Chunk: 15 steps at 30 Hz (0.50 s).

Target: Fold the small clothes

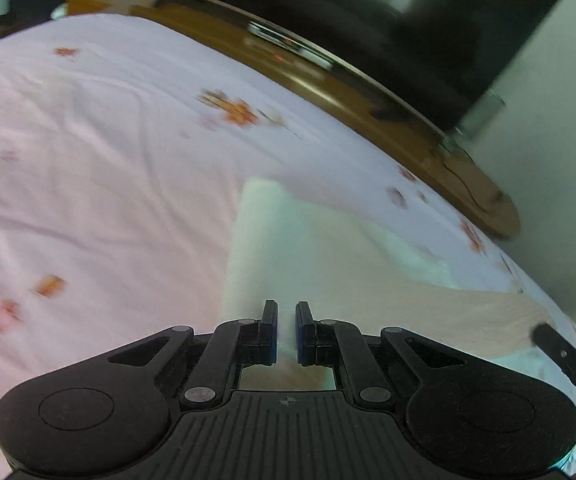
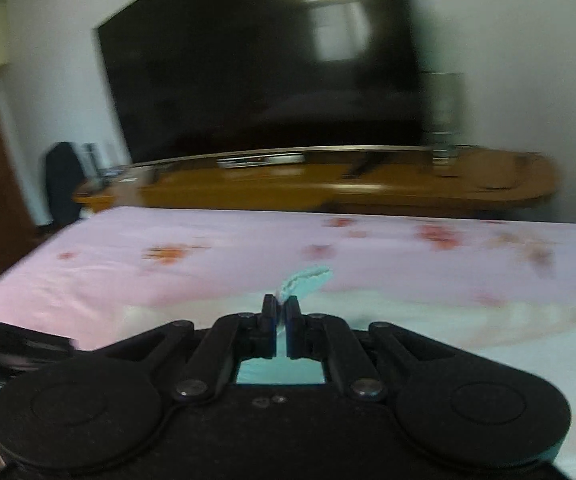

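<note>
A small pale garment (image 1: 308, 248), white with a mint tint, is lifted over a pink floral bed sheet (image 1: 88, 168). My left gripper (image 1: 286, 332) is shut on its near edge, the cloth running away from the blue pads and up to the right. In the right wrist view my right gripper (image 2: 281, 320) is shut on a mint-coloured edge of the garment (image 2: 306, 278), which sticks up just beyond the fingertips. The right gripper's body (image 1: 564, 356) shows at the right edge of the left wrist view. Both views are motion-blurred.
A long wooden TV bench (image 2: 328, 184) runs past the far edge of the bed, with a large dark television (image 2: 256, 60) above it. A dark chair (image 2: 62, 184) stands at the left. The sheet (image 2: 168, 264) spreads wide to the left of the garment.
</note>
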Tool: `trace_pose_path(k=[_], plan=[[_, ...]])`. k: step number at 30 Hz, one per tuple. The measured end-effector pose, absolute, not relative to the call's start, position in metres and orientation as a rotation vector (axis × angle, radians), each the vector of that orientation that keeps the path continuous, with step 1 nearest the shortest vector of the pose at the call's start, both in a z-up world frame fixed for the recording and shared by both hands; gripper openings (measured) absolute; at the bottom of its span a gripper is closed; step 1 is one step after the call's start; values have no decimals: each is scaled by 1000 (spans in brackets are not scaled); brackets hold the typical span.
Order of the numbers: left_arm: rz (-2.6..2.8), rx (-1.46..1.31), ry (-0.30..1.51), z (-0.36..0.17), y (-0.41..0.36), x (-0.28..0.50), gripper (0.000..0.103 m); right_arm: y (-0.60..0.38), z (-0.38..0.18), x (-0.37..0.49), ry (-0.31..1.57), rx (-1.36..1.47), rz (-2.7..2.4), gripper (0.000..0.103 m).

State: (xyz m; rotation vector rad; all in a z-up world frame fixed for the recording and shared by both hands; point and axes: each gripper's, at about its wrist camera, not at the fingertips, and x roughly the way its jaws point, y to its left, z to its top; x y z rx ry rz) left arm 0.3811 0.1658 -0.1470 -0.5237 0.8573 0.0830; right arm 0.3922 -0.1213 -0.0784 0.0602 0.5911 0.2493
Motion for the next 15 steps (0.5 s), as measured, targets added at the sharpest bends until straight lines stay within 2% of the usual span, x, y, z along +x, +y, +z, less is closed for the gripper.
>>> trace_pose_path(k=[4,7,8,10,12,15], plan=[[48,-497,896,-158,141,384,7,-187,-93,381,616,66,103,5],[51,-477,931,-167,131,385,7,-216,-121,384,736,142,90,7],[51,-475,933,-168,130,385,7,-223,-129,385,775,191,102,11],[57,-458,933,-168,129,384,7,-236,-136,386,801,263,105,28],[66,-455,928,-165,130,384,7,-243,-136,388,803,308,109,33],[76,-447,919,-162,131,385,7,-255,-139,397,820,371,114,34]])
